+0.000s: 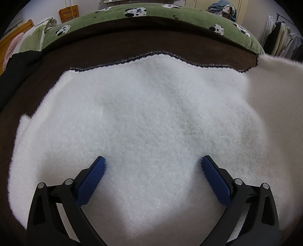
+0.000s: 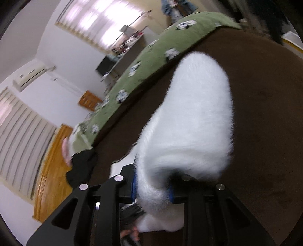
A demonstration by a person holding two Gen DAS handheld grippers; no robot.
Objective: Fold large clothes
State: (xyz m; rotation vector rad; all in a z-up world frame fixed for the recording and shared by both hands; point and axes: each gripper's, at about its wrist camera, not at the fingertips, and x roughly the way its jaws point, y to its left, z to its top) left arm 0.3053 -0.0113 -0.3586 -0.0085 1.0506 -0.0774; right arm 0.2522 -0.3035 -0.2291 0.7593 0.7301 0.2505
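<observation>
Your white fluffy garment (image 1: pixel 151 113) lies spread on the brown blanket (image 1: pixel 113 49) that covers the bed, with its dark-trimmed far edge (image 1: pixel 170 56) running toward the green blanket with cow patches (image 1: pixel 170 15) at the far side of the bed. The main part looks mostly flat, so I judge that the spreading is done but the folding has only begun: one part is lifted, and no finished fold is visible.

Your left tool (image 1: pixel 152 162) is wide open and hovers low over the near part of the garment; its blue pads (image 1: pixel 215 177) hold nothing. Whether the tips touch the pile, I cannot tell.

Your right tool (image 2: pixel 152 189) is closed on a thick fold of the same garment, probably a sleeve (image 2: pixel 193 113), which stands up from the tool in front of the brown blanket. In the left view this lifted part shows at the right edge (image 1: pixel 274 75). The right picture is blurred, so small details there are not sure.

What is left, as I judge it: bring this part across the body, then fold the other side and the length.

No box, basket or other container is visible near the garment.
</observation>
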